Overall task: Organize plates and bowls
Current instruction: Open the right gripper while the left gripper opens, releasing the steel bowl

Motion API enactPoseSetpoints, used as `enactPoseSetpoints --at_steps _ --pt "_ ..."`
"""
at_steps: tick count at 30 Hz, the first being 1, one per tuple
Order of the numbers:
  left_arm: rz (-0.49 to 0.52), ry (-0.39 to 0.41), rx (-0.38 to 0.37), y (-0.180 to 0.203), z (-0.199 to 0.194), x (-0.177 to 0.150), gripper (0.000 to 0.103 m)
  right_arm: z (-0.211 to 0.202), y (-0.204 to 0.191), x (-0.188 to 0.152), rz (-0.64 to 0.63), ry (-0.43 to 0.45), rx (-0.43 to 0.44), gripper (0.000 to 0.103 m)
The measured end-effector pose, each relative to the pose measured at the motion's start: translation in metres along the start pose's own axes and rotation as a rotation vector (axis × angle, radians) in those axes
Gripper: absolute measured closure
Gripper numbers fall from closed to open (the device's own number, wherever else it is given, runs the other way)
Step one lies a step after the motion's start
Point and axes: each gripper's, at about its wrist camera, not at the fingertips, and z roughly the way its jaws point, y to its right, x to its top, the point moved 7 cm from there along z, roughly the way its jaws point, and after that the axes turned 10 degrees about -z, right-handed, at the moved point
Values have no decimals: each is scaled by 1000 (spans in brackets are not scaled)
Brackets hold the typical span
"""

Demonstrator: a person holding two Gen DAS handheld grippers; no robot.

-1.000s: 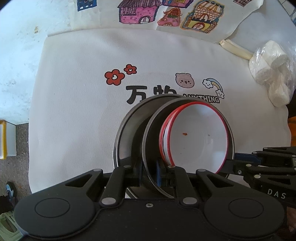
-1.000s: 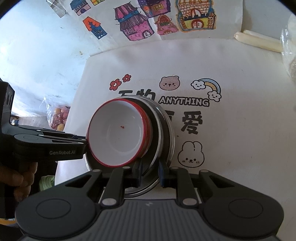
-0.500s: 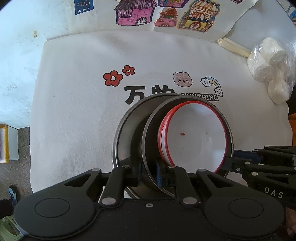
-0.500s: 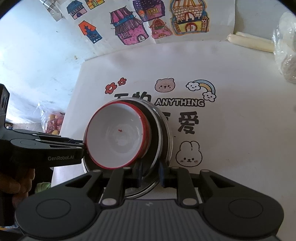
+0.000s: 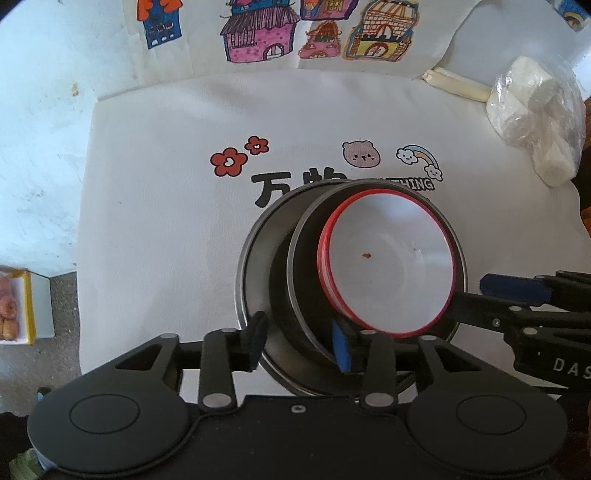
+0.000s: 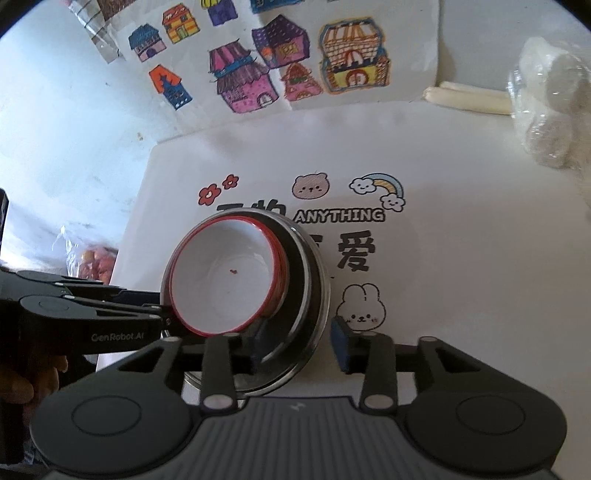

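A stack stands on the white printed mat (image 5: 155, 221): a white bowl with a red rim (image 5: 388, 258) sits in a steel bowl (image 5: 306, 295), which sits in a wider steel plate (image 5: 258, 266). My left gripper (image 5: 297, 341) is open, its blue pads astride the near rims of the steel pieces. My right gripper (image 6: 299, 343) is open too, its fingers astride the steel rims (image 6: 314, 280) on the stack's right side. The red-rimmed bowl (image 6: 225, 277) leans to the left in the right wrist view. Each gripper shows in the other's view, left (image 6: 85, 314) and right (image 5: 535, 306).
Children's house drawings (image 5: 314, 29) lie behind the mat. A clear bag of white rolls (image 5: 535, 110) and a pale stick (image 5: 454, 85) are at the back right. A bag of orange items (image 6: 92, 258) and a yellow box (image 5: 14, 306) lie off the mat's left edge.
Both grippers have opened and let go of the steel rims they pinched. The stack has settled on the mat.
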Motion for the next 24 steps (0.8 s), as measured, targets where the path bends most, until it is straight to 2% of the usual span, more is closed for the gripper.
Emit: enactPoseSetpoints --at_steps 4,6,8,12,15,20,24 --pt "19 19 -20 1 -5 -6 49 -9 -6 -2 3 33 -20 47" --pt "37 38 2 1 -8 -9 32 -17 -9 -3 -4 47 -37 44" --pt "57 67 10 1 -14 -11 31 -24 -12 -4 0 66 -52 39" --pt "49 121 18 -3 -27 -13 16 -36 -17 -8 -3 97 -68 28" --pt "44 160 29 -8 -39 -15 12 -45 -18 -13 5 118 -81 17" --pt "48 216 37 -16 -59 -27 9 -58 -18 -28 38 149 -103 13" --pt "54 269 19 -18 -77 -47 4 -76 -25 -46 66 204 -117 4"
